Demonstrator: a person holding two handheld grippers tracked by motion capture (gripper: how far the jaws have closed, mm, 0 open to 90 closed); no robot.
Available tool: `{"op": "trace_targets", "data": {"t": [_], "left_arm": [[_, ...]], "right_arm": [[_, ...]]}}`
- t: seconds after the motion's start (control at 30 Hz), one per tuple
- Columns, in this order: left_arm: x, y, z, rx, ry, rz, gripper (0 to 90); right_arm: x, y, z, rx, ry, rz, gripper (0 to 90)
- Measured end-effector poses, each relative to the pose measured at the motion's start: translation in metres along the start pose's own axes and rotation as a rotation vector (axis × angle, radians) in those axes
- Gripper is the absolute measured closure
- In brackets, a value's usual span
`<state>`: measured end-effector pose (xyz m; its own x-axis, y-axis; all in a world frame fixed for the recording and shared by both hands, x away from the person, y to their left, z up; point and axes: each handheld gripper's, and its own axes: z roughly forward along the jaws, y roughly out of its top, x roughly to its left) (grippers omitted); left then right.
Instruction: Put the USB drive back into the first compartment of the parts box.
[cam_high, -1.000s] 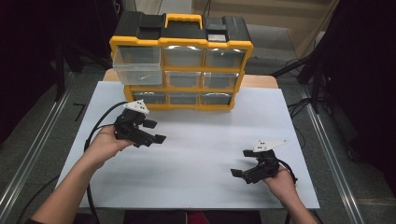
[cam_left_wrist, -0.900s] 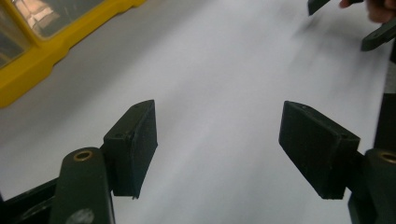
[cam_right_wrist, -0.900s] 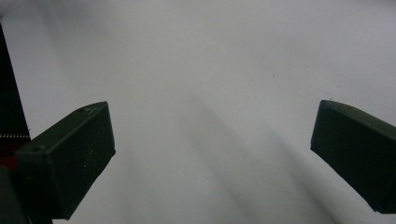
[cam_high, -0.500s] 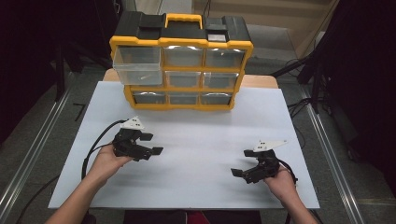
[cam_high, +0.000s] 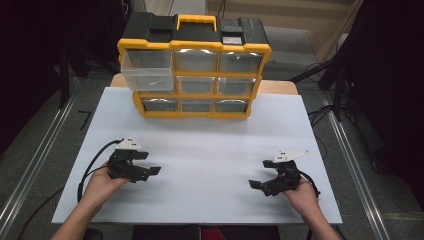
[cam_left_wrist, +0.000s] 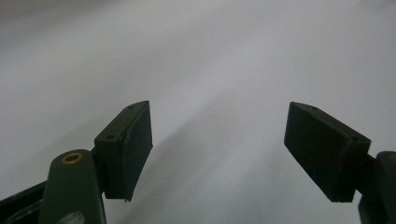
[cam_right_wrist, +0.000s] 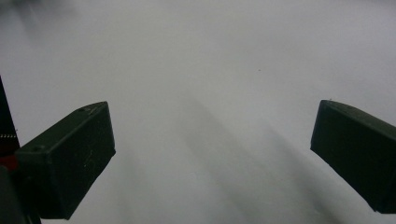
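Observation:
A yellow and black drawer organiser (cam_high: 194, 70) stands at the back of the white table (cam_high: 210, 145); its top-left clear drawer (cam_high: 148, 70) sticks out forward. My left gripper (cam_high: 149, 164) rests low over the table's front left, held by a hand, jaws open and pointing right. My right gripper (cam_high: 262, 175) sits at the front right, open, pointing left. In the left gripper view its gripper (cam_left_wrist: 219, 144) has wide-apart pads (cam_left_wrist: 127, 149) with only bare white table between them. In the right gripper view the gripper (cam_right_wrist: 210, 154) is likewise open over bare table.
Metal rails (cam_high: 40, 165) run along both sides of the table. Black cables (cam_high: 92, 167) trail from the left gripper. Dark stands and cables (cam_high: 325, 75) lie on the floor at the right.
My left gripper has drawn back toward the front left of the table and lowered. The right gripper has stayed in place.

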<state>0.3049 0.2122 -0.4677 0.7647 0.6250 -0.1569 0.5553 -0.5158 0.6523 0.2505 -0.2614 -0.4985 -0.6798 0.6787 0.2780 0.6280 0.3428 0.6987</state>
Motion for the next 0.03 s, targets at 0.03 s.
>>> {"op": "trace_targets", "data": {"t": [0.03], "left_arm": [[0.0006, -0.0009, -0.0004, 0.002, 0.003, -0.001, 24.5]], "right_arm": [[0.0, -0.0002, 0.0001, 0.002, 0.0, 0.002, 0.0]]}}
